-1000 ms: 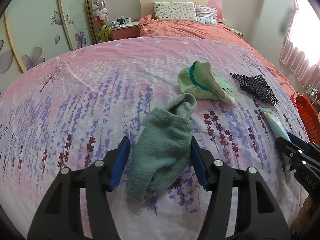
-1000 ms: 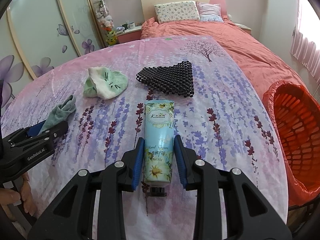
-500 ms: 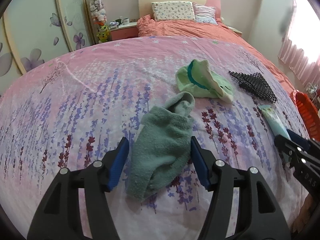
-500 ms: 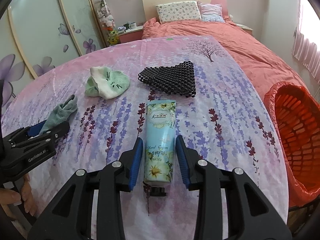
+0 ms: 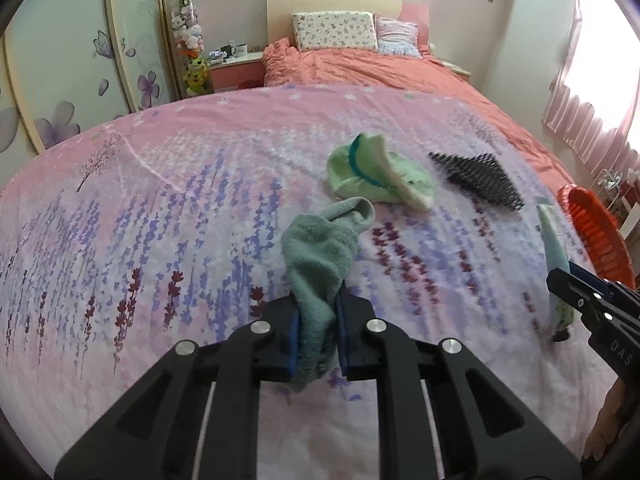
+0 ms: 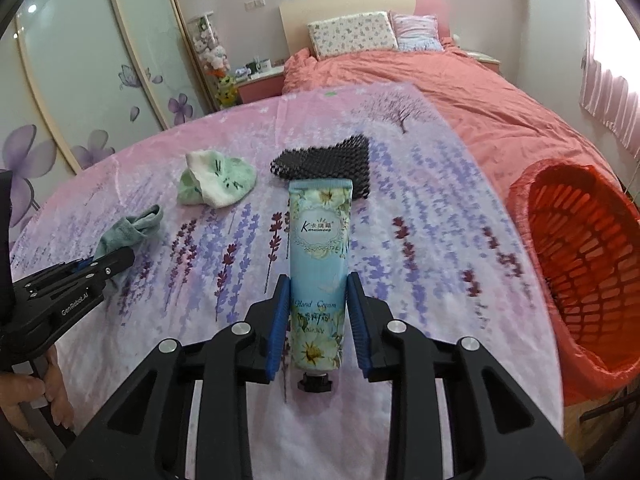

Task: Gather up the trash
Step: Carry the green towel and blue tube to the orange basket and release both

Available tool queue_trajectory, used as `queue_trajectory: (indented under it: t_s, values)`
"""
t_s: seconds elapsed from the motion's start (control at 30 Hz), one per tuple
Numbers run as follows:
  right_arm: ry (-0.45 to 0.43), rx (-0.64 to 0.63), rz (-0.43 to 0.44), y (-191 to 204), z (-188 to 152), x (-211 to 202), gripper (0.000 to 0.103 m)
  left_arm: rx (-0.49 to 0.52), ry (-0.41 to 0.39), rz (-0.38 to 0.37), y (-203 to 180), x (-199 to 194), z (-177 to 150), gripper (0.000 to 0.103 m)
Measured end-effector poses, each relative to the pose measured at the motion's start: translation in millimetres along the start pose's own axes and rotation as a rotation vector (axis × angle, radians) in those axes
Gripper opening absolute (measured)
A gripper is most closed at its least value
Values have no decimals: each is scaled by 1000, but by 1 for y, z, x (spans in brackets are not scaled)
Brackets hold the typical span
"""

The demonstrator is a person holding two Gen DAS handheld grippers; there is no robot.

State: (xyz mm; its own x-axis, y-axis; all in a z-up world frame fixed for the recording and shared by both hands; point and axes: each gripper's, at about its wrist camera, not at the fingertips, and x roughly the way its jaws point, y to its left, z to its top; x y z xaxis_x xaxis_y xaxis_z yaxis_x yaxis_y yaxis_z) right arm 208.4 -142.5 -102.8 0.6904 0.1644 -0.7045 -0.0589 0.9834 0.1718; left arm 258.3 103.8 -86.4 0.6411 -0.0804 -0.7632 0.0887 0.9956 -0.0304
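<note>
1. Grey-green sock [image 5: 320, 264]: on the floral bedspread [image 5: 160, 200], bunched between the pads of my left tool [image 5: 316, 340], whose jaws are closing on it; tool angled down at the bed.
2. Pale green sock [image 5: 376, 176]: loose on the bedspread, not collected.
3. Black mesh mat [image 5: 478, 178]: loose, not collected.
4. Hand cream tube [image 6: 320, 264]: clamped in my right tool [image 6: 318, 320], jaws closing; tilted downward.
5. Orange basket [image 6: 584, 264]: beside the bed; I see nothing dropped in yet.

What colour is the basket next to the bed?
Orange-red basket, clearest in the right wrist view.
</note>
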Motion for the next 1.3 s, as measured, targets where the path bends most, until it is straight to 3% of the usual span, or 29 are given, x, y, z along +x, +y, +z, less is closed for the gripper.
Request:
queue_trajectory:
  t_s: [0.4,0.7,0.93,1.3]
  values:
    - [-103,73,2,-35,5,-48,29,60,-75,-89,-55,-45,15,15]
    - [-199,156,-72,-87,10,-91,29,131,-109,-243,-134,-68,33,15]
    - [-271,267,-131,-147,14,-121,29,202,-100,-395,-213,-69,42,15]
    - [-298,401,-154,-212,16,-120,29,283,-58,-536,-310,-40,49,17]
